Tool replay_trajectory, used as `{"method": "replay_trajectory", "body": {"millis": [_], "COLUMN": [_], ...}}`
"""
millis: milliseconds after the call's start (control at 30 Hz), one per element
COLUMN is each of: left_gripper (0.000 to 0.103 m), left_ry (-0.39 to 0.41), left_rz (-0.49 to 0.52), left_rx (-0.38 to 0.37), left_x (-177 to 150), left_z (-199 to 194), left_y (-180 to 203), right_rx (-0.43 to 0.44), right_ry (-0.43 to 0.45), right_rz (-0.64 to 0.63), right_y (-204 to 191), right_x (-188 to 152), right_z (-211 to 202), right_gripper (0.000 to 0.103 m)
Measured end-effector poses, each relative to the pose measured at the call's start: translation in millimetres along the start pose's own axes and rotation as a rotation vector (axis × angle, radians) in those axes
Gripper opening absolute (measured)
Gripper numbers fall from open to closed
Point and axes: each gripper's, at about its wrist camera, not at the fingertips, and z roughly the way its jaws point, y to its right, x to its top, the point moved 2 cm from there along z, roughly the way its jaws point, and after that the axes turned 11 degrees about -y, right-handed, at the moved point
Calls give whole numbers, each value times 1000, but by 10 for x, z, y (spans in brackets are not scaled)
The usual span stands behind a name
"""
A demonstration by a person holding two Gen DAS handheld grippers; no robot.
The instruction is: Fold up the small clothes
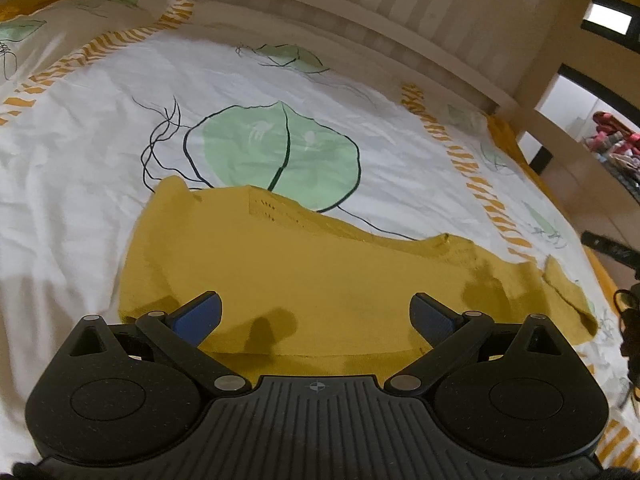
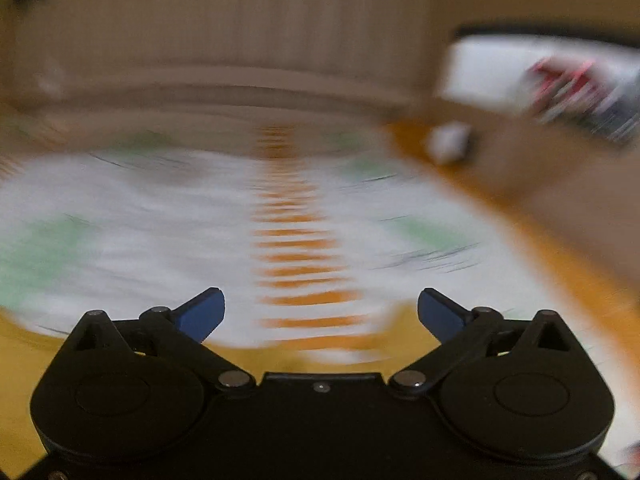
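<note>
A mustard-yellow knit garment (image 1: 320, 272) lies spread flat on the bed sheet (image 1: 100, 160), white with green leaf prints, in the left wrist view. My left gripper (image 1: 316, 312) is open and empty, hovering just above the garment's near part, with its blue pads (image 1: 200, 316) wide apart. My right gripper (image 2: 320, 312) is open and empty. The right wrist view is blurred by motion; a yellow strip of the garment (image 2: 24, 380) shows at its lower left, below the gripper.
A beige headboard (image 1: 360, 12) runs along the far side of the bed. An orange-striped band (image 1: 480, 184) crosses the sheet on the right, near the bed's right edge. Past that edge is a doorway with colourful items (image 1: 612, 144). Dark equipment (image 1: 628, 320) sits at the right border.
</note>
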Motion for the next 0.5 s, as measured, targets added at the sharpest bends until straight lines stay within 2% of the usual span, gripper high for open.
{"method": "replay_trajectory", "body": {"millis": [33, 67, 100, 200, 300, 400, 433, 500], "left_gripper": [101, 101, 101, 101, 101, 101, 101, 101], "left_ry": [-3, -7, -10, -25, -40, -57, -65, -74], "left_rz": [1, 2, 2, -1, -4, -5, -6, -5], "left_rx": [1, 0, 0, 1, 1, 6, 6, 7], "left_x": [-6, -15, -22, -37, -55, -76, -82, -89], "left_z": [10, 15, 24, 63, 101, 144, 158, 182], "left_y": [4, 6, 6, 6, -6, -19, -25, -32], "right_rx": [-100, -156, -157, -110, 5, 129, 151, 136], "right_ry": [5, 9, 8, -33, -69, -178, -203, -232], "right_rz": [-33, -68, -100, -90, -25, 78, 111, 162], "right_y": [1, 12, 34, 143, 257, 324, 339, 359], "right_x": [-12, -26, -33, -25, -11, 5, -3, -29], "right_z": [68, 147, 233, 487, 690, 1020, 1109, 1278], "right_gripper": [102, 102, 101, 94, 89, 74, 74, 74]}}
